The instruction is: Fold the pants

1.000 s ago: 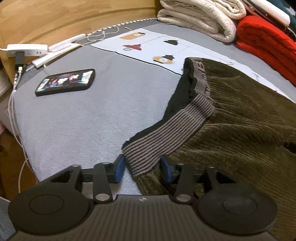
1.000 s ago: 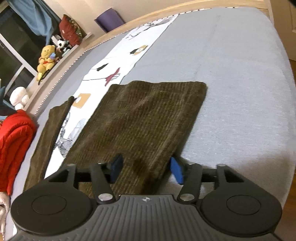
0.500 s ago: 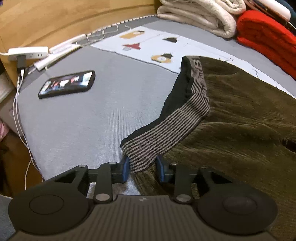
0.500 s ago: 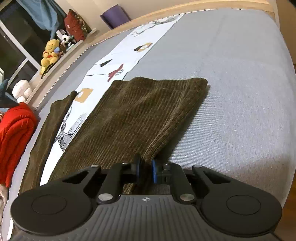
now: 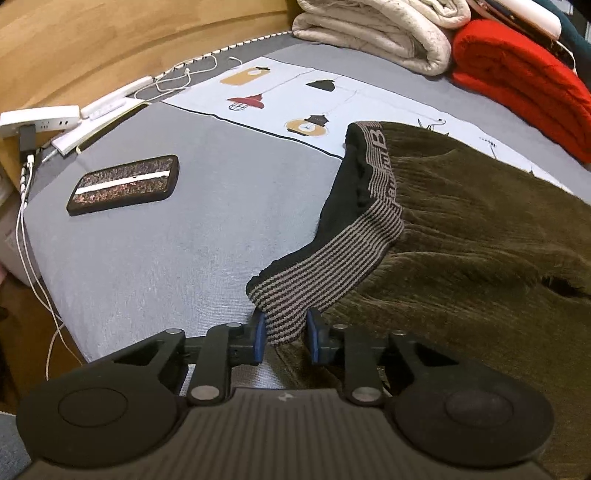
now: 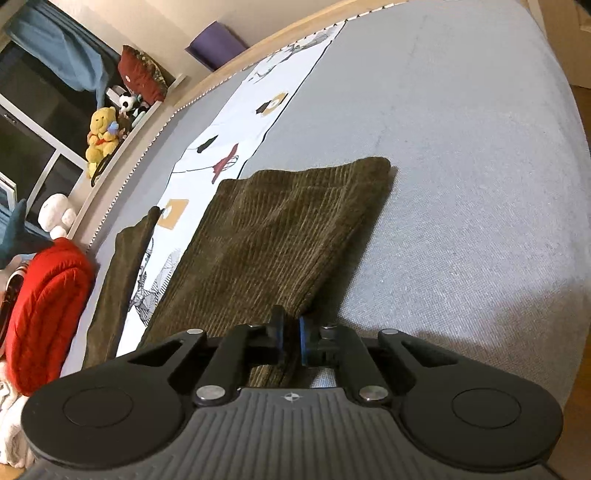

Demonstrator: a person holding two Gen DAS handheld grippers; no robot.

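Observation:
Olive corduroy pants [image 5: 480,251] lie spread on the grey bed. Their striped grey-and-black waistband [image 5: 332,251] is folded back near the left view's middle. My left gripper [image 5: 286,338] is closing, and its blue pads press on the waistband's near corner between them. In the right wrist view one pant leg [image 6: 280,236] stretches away to its hem, and the other leg [image 6: 122,266] lies further left. My right gripper [image 6: 291,338] is shut on the near edge of that first leg, with a thin fold of corduroy pinched between the pads.
A phone [image 5: 123,184] lies on the bed to the left, with a power strip [image 5: 40,117] and cables at the edge. A folded white blanket [image 5: 380,29] and a red blanket [image 5: 517,74] sit behind. A patterned cloth [image 6: 229,155] runs under the pants. Plush toys [image 6: 101,140] line a shelf.
Both grippers closed from wide open onto the fabric, the left on the waistband corner and the right on the leg's edge. The phone's screen picture changed.

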